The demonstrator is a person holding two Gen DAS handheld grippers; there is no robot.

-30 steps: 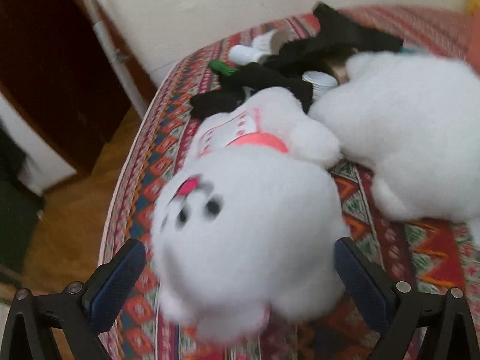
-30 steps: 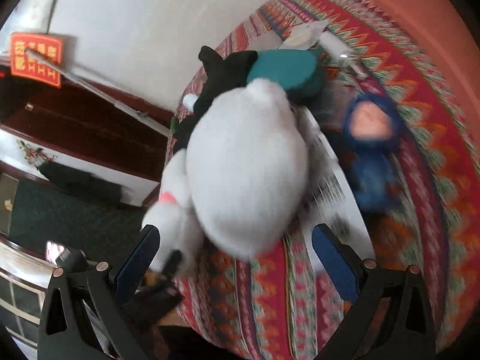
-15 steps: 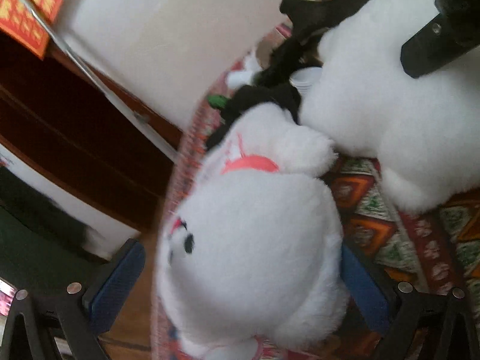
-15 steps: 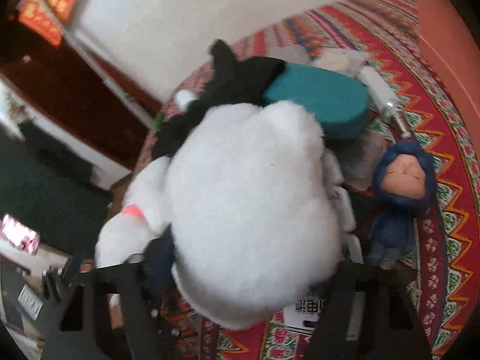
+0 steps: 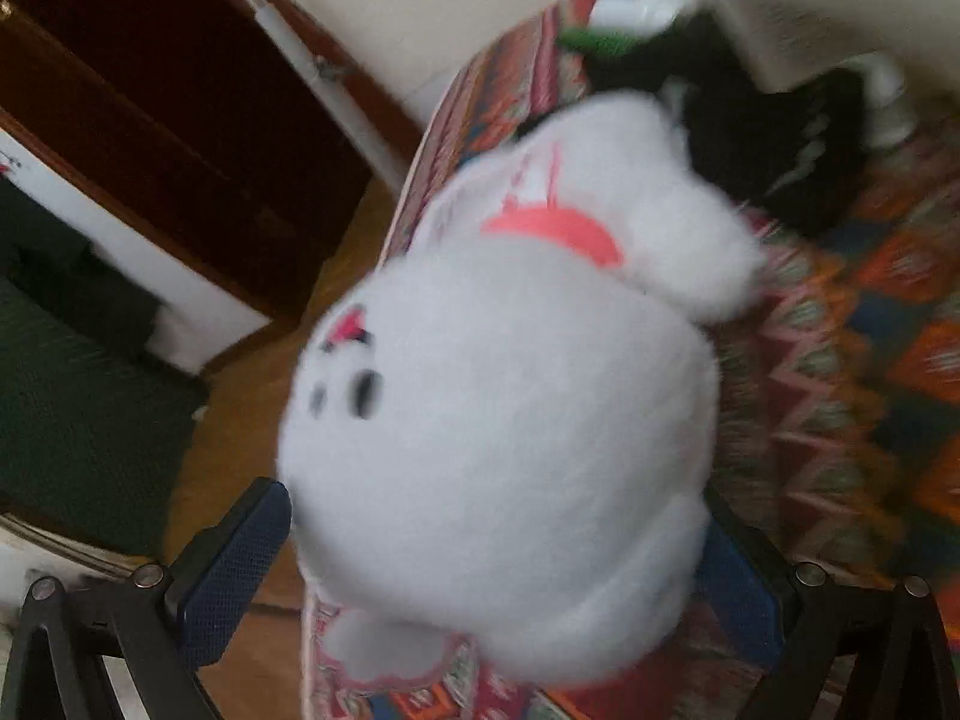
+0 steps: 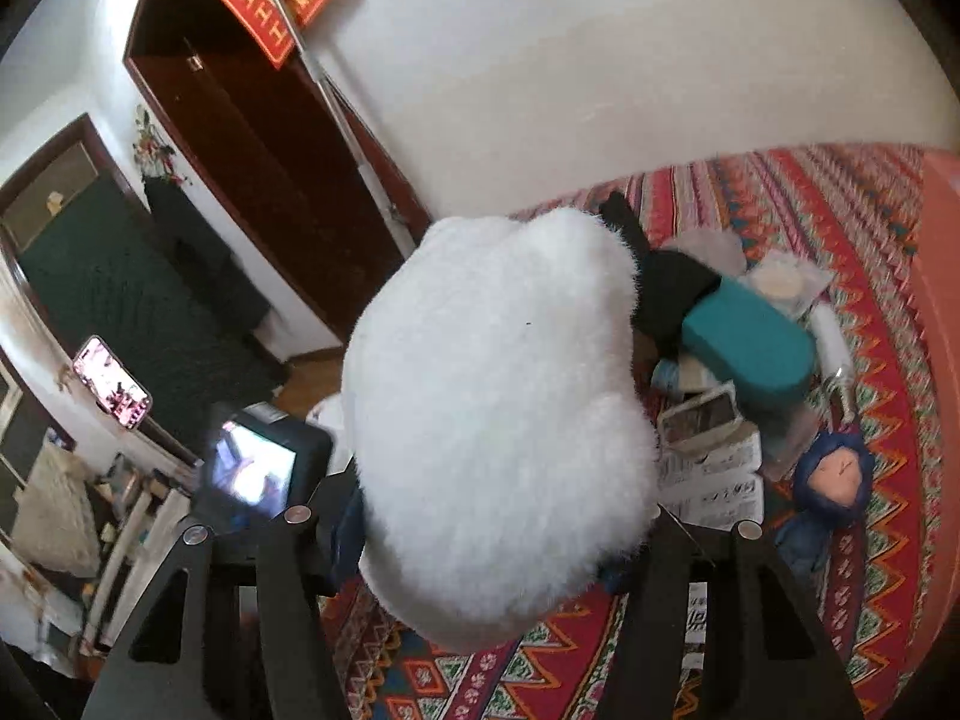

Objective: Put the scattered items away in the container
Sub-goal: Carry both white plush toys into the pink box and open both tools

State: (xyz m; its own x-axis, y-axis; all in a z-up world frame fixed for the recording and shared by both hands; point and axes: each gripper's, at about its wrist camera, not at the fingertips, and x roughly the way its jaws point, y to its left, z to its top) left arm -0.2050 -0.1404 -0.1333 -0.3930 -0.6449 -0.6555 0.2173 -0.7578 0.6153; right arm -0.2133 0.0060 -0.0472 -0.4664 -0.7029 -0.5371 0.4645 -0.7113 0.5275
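Nearest in the left wrist view, the left gripper [image 5: 492,546] has its 2 blue pads pressed into the sides of a white plush dog [image 5: 504,420] with a pink collar; the picture is motion-blurred, so whether the dog is clear of the patterned bed cover [image 5: 840,360] or brushing its edge is hard to say. In the right wrist view, the right gripper [image 6: 504,540] pinches a larger white plush toy [image 6: 498,420], which looks raised above the cover.

Beyond them on the bed lie a blue-hooded doll [image 6: 831,480], printed papers [image 6: 708,468], a teal case [image 6: 750,342], a white bottle [image 6: 831,342] and black cloth [image 6: 666,288]. At the far right runs an orange rim [image 6: 939,360], possibly the container, though too little shows to be sure.

I judge the step in hand to be carrying: both toys gripped, neither in any container. The next move calls for bringing each plush over the container's opening and easing the pads apart; soft fur compresses, so a firm squeeze matters in transit.
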